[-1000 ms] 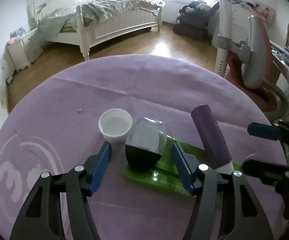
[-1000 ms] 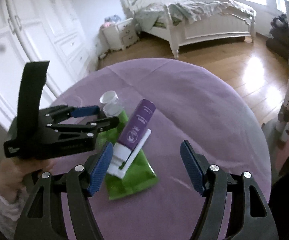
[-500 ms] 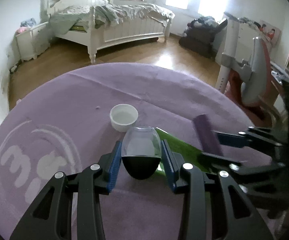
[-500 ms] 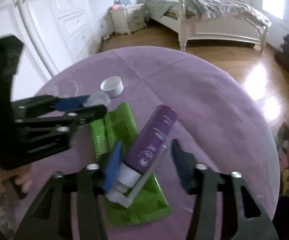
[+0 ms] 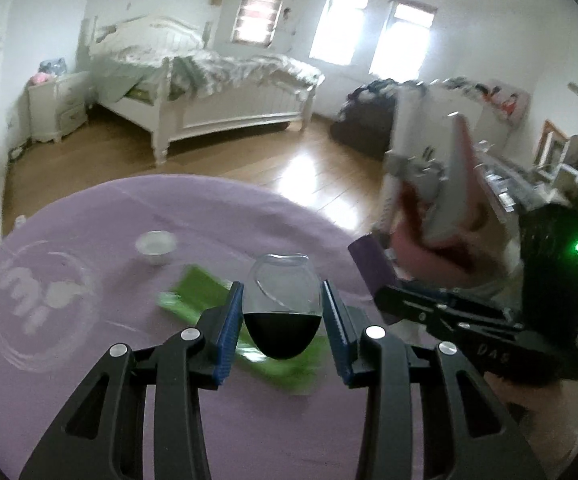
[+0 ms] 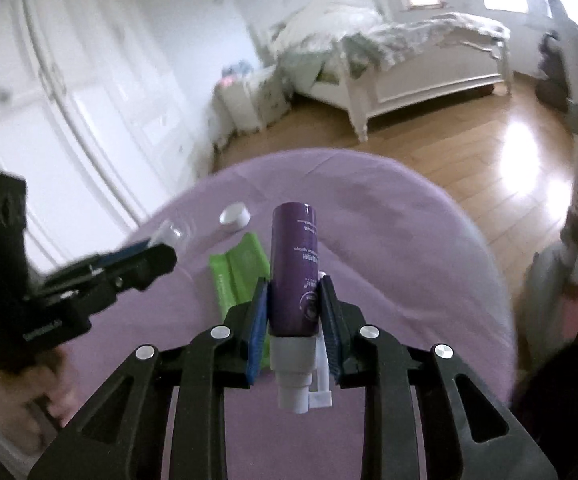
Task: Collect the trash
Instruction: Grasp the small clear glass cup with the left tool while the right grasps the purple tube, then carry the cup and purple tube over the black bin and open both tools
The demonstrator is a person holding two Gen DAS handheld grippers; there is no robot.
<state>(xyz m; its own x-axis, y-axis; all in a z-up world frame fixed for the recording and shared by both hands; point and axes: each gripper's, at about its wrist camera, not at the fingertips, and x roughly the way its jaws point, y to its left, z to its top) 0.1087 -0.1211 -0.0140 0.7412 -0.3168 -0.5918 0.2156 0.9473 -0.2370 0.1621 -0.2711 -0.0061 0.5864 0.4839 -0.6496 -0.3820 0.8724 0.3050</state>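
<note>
Purple spray bottle (image 6: 293, 276) clamped in the right hand-held gripper (image 6: 293, 312), clear cup (image 5: 283, 312) pinched in the left hand-held gripper (image 5: 283, 320) — green wrapper (image 6: 241, 270) and white cap (image 6: 235, 216) beyond it remain on the desk (image 6: 389, 248).

Table (image 5: 137, 216): lilac cloth, with a white logo print (image 5: 37, 300) left of the white cup (image 5: 156, 241).
Left tool (image 5: 283, 314): black frame, blue pads (image 5: 229, 332), silver screw heads.
Clear vessel (image 5: 283, 312): transparent upper half, near-black lower half.
Green packet (image 6: 239, 276): bright green, with small pale lettering.
Purple tube (image 6: 295, 272): deep purple body, white print, grey collar and white cap.
Right tool (image 6: 295, 316): black frame, blue pads.
Bed (image 5: 225, 92): white frame, grey-white patterned bedding.
Floor (image 5: 289, 160): warm brown wood.
</note>
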